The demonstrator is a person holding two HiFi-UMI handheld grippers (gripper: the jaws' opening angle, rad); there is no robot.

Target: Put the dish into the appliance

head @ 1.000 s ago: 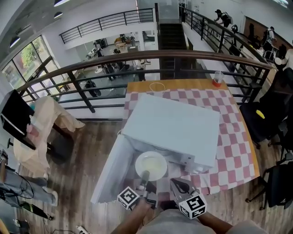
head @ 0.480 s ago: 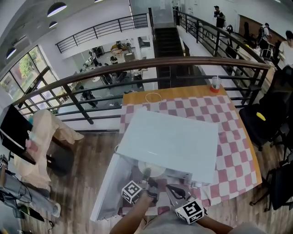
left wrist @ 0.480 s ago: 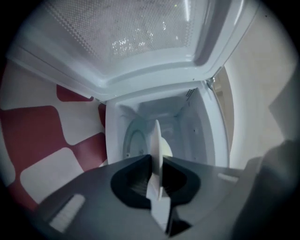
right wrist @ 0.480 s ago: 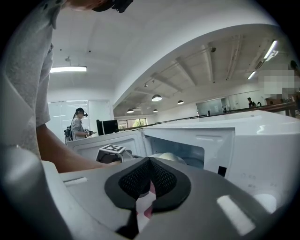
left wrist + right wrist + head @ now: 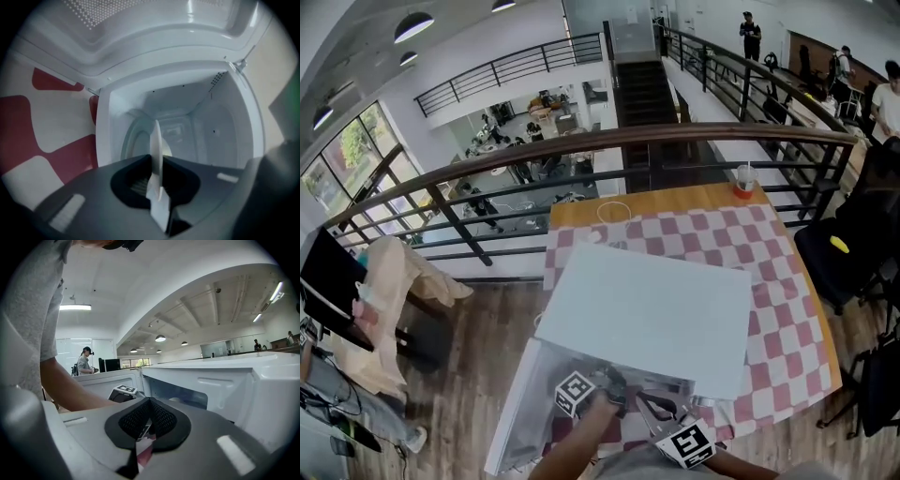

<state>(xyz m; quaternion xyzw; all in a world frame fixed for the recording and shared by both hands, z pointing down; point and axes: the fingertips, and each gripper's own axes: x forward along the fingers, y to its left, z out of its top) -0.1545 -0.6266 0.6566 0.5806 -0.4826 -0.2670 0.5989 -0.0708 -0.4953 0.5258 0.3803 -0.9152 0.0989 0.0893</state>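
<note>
The left gripper [image 5: 157,165] is squeezed tight on the rim of the round white dish [image 5: 154,140]. The dish is inside the open white microwave oven [image 5: 649,307], over the round glass tray [image 5: 127,140] on the oven's floor. I cannot tell if it touches the tray yet. The right gripper [image 5: 149,417] is pressed closed with nothing in it and waits just outside the oven's mouth.

The dish looks thin, hard and smooth. I think it is light, but it would crack if bumped or dropped. The rim is the good place to hold it, and the hold must be firm, since it could slip. It should go down flat and gently.

The oven stands at the near edge of the worktop, toward the near left corner, with its door [image 5: 517,405] swung out past that edge. A red and white checked cloth [image 5: 773,246] covers the worktop. A clear cup with a red bottom [image 5: 743,178] stands at the far right corner. Beyond are a dark railing [image 5: 487,155] and a wooden floor [image 5: 478,309].
</note>
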